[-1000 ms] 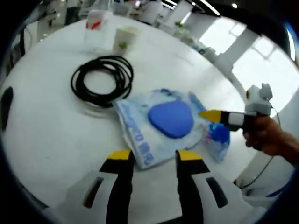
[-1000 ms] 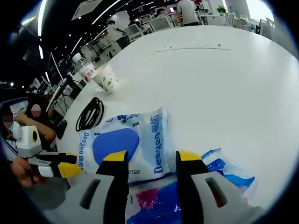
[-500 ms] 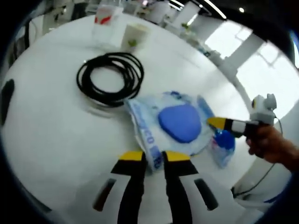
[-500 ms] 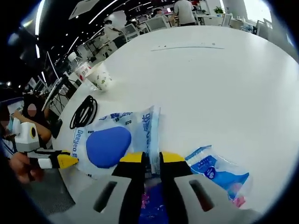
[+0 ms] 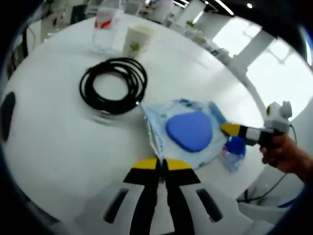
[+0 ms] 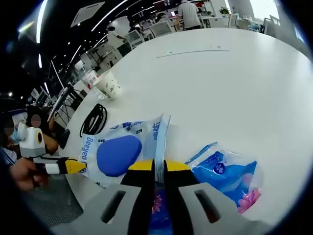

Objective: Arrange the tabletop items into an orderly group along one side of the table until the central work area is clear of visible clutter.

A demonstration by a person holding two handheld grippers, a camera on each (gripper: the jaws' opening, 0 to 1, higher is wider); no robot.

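A blue-and-white wet-wipe pack (image 5: 188, 129) lies near the table's edge, with a small blue packet (image 5: 231, 148) beside it. My left gripper (image 5: 162, 164) is shut on the pack's near edge. From the right, the right gripper (image 5: 230, 129) holds the opposite edge. In the right gripper view, my right gripper (image 6: 159, 165) is shut on the edge of the wipe pack (image 6: 120, 152). The small blue packet (image 6: 226, 170) with pink print lies just to its right. The left gripper (image 6: 73, 167) pinches the pack's far side.
A black coiled cable (image 5: 113, 85) lies beyond the pack. A paper cup (image 5: 137, 40) and a water bottle (image 5: 105, 29) stand at the far edge of the white round table (image 5: 54, 142). A black flat object (image 5: 7, 110) sits at the left rim. A person's hand (image 5: 286, 154) holds the right gripper.
Both grippers went from open to shut on opposite edges of the wipe pack. More of the small blue packet now shows beside it in the right gripper view.
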